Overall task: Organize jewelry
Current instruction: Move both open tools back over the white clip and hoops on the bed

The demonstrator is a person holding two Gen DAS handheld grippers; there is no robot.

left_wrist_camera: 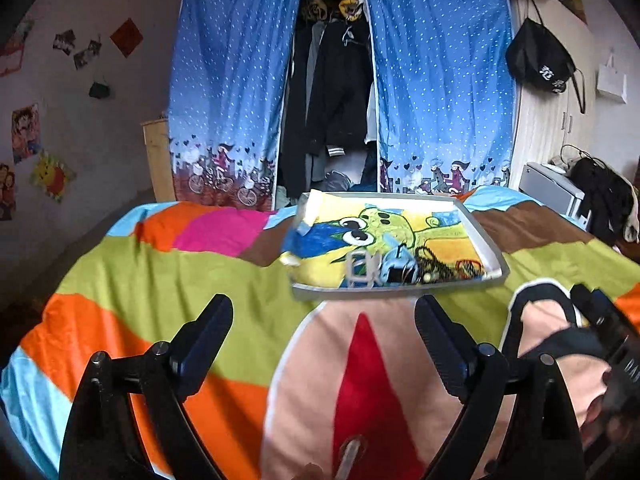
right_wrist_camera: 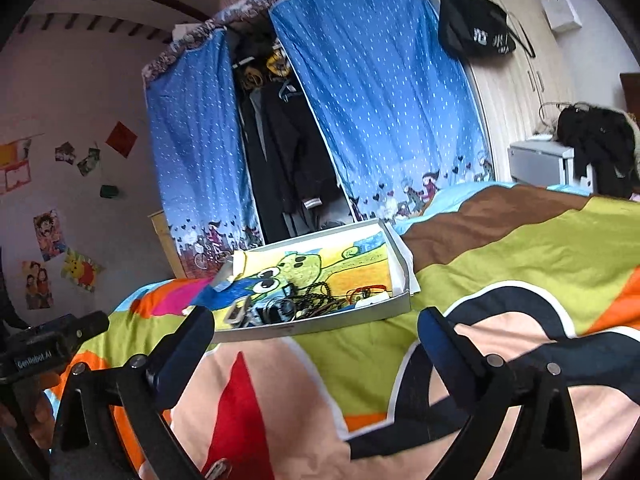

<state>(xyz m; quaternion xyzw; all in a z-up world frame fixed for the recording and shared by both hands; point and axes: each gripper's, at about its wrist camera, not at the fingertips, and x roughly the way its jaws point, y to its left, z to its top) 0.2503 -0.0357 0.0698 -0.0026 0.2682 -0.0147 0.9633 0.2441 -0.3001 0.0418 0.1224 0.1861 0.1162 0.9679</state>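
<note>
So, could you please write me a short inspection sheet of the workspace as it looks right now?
Surface: bed with a colourful cartoon blanket, rumpled.
Job's things: shallow grey tray lined with a cartoon drawing; jewelry pile of dark beaded strands, a red bangle and watch-like pieces bunched at its near edge.
Clutter: nothing seen on the blanket beyond the tray.
Grippers: left gripper open, empty, short of the tray; right gripper open, empty, also short of it.
Cables: thin wires on the grey unit at far right.
Surroundings: blue curtained wardrobe hanging open, black bag on the cupboard, posters on the wall.
</note>
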